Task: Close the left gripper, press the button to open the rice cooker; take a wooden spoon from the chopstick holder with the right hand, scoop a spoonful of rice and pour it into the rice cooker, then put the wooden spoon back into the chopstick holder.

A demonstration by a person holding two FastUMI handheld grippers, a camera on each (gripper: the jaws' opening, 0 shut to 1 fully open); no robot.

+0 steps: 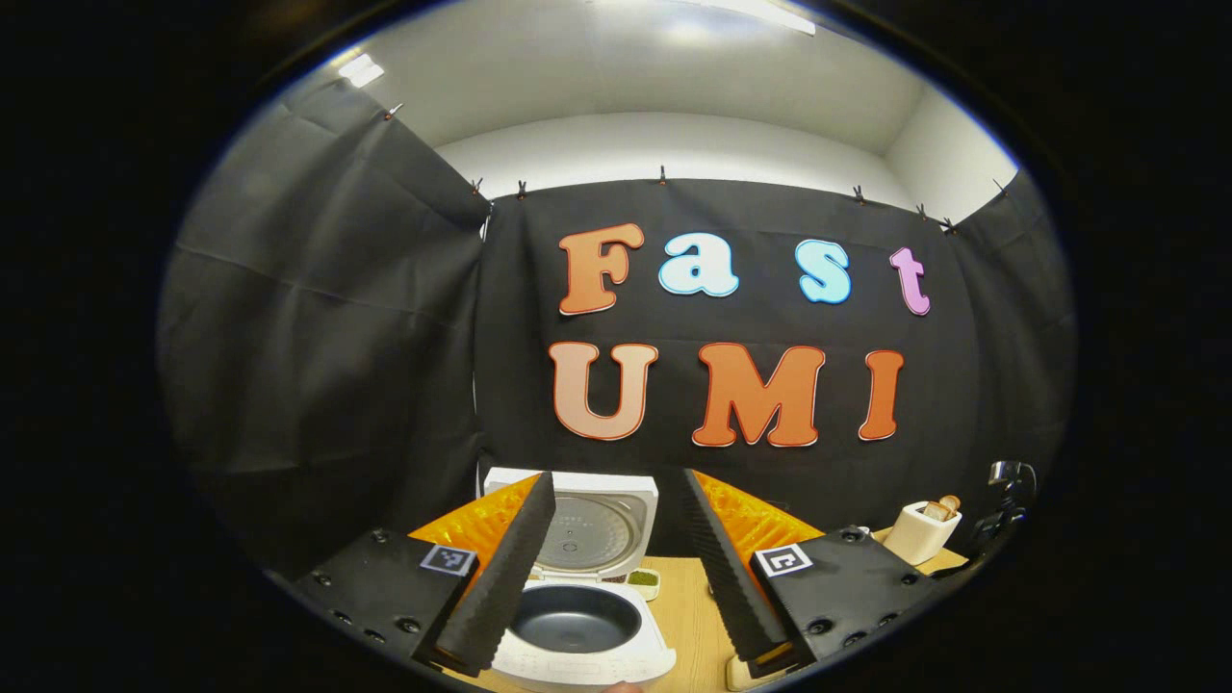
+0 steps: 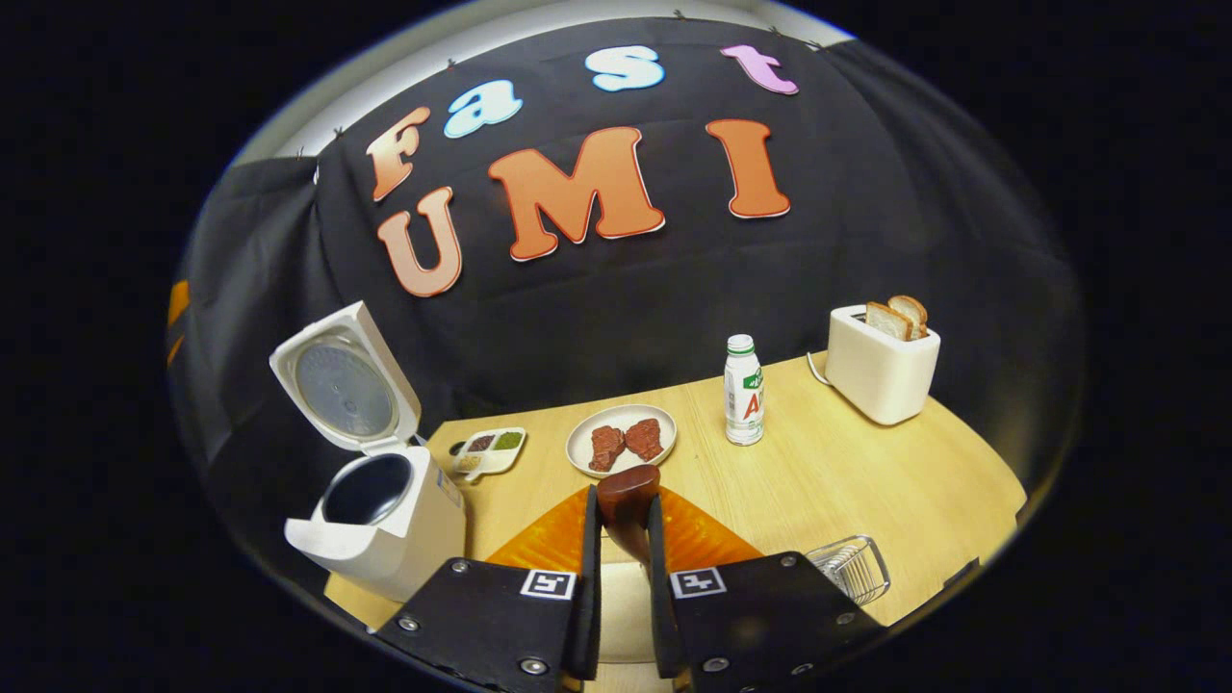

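Two fingers of the right gripper press on the wooden spoon from either side, its rounded brown end standing up between their tips above the wooden table. Just beyond the spoon, in the right gripper view, sits a white plate with two pieces of meat; to its left lies a small divided dish, and further left stands the white rice cooker with its lid raised and the dark inner pot showing. Right of the plate stands a small bottle, and past it a toaster with two slices of bread in its slots. A wire holder lies near the table's front edge, right of the gripper. The left gripper hangs with its fingers spread wide and nothing between them, over the open rice cooker, whose lid stands upright behind the pot.
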